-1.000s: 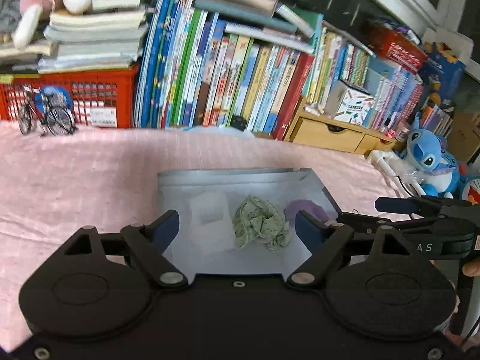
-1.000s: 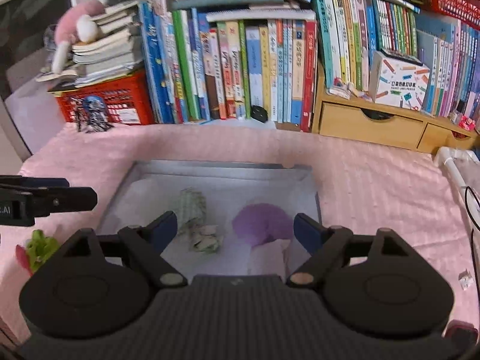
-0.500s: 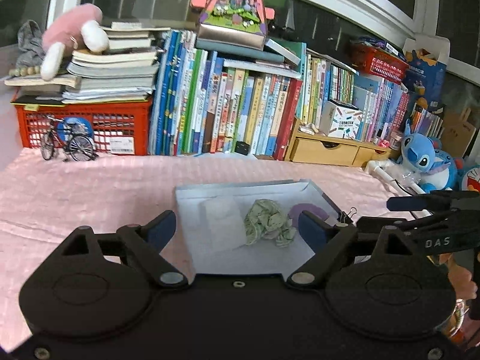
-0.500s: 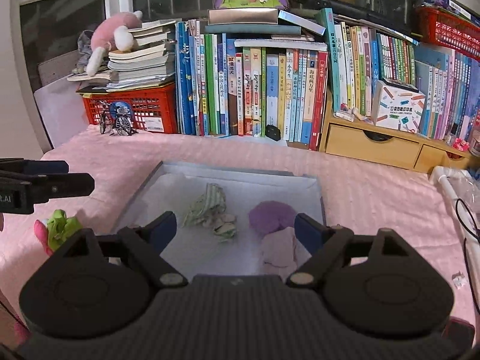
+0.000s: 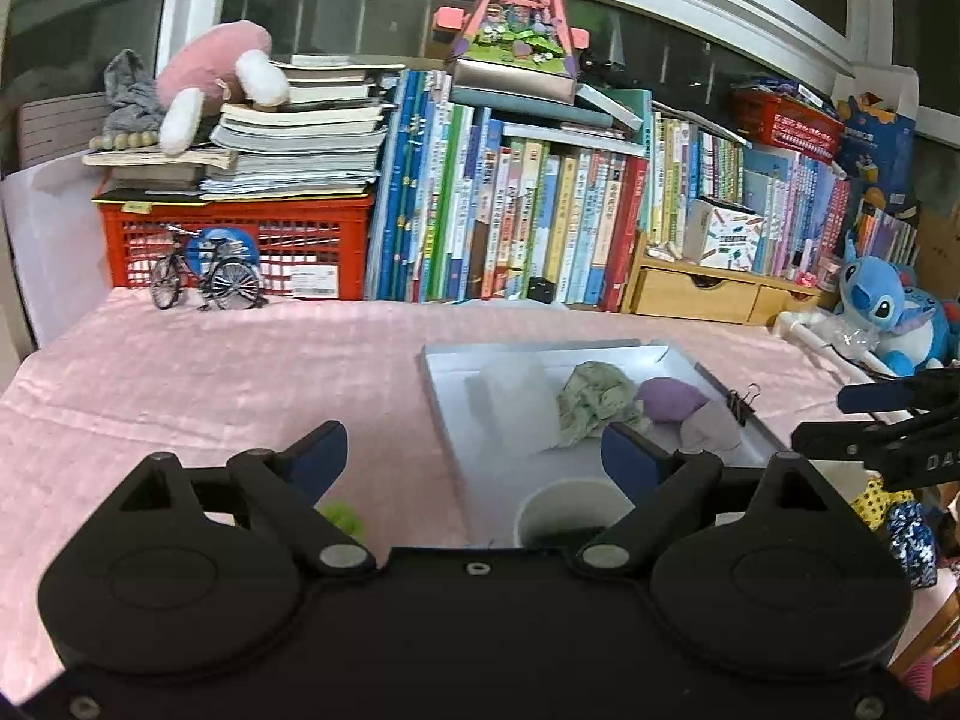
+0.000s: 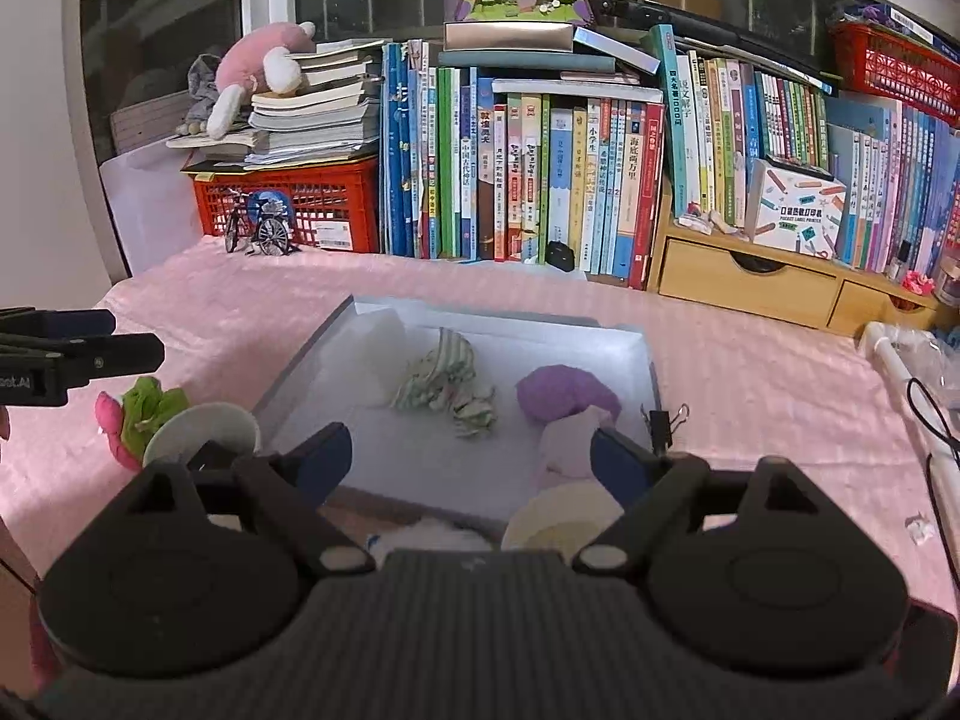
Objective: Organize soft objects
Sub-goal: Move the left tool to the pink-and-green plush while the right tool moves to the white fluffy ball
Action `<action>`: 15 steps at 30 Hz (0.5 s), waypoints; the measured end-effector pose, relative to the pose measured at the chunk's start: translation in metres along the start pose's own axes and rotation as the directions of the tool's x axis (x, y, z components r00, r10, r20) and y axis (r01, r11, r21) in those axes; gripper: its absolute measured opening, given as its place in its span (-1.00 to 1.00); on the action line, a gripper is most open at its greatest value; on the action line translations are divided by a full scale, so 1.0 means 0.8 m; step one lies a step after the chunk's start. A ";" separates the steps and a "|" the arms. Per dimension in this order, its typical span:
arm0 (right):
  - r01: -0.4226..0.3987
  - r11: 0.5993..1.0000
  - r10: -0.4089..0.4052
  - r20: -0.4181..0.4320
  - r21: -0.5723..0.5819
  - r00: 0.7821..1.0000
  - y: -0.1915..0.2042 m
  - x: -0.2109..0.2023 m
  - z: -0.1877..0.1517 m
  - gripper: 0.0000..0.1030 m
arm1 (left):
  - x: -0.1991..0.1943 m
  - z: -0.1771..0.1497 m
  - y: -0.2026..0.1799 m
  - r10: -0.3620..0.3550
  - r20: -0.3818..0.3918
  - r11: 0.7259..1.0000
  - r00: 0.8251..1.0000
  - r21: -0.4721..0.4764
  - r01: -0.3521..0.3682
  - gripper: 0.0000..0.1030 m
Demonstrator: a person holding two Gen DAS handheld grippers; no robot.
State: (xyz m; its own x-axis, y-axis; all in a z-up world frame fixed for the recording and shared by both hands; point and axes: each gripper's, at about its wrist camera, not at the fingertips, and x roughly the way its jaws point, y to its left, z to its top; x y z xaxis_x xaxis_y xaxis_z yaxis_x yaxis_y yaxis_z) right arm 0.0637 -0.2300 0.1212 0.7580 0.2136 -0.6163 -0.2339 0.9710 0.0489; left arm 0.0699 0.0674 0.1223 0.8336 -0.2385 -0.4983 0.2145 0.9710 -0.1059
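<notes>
Left wrist view: the left gripper has nothing between its jaws as they spread; in the grey tray lie a crumpled green striped cloth, a purple ball and a pale cloth (by the right rim). Right wrist view: the right gripper gapes empty above the tray's near edge, the striped cloth mid-tray

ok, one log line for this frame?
phase: approach | left gripper: opening, empty | right gripper: open, empty | tray: green striped cloth, purple cloth inside
</notes>
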 end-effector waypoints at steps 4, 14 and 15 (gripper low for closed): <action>0.002 1.000 -0.002 0.001 -0.003 1.000 0.002 -0.005 -0.008 0.79 | -0.007 -0.010 0.004 0.029 0.012 1.000 1.000 0.012 -0.029 0.78; 0.002 1.000 -0.002 0.004 -0.002 1.000 0.006 -0.009 -0.028 0.79 | -0.015 -0.032 0.018 0.090 0.042 0.996 0.995 0.013 -0.091 0.84; 0.002 1.000 -0.002 0.003 -0.004 1.000 0.006 -0.009 -0.030 0.79 | -0.016 -0.034 0.020 0.098 0.043 0.995 0.994 0.012 -0.098 0.85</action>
State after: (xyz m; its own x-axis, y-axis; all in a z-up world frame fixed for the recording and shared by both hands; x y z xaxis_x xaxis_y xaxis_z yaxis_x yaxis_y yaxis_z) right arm 0.0425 -0.2292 0.1070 0.7601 0.2116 -0.6144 -0.2345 0.9711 0.0443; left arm 0.0491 0.0867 0.1033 0.8716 -0.1432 -0.4689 0.1377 0.9894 -0.0461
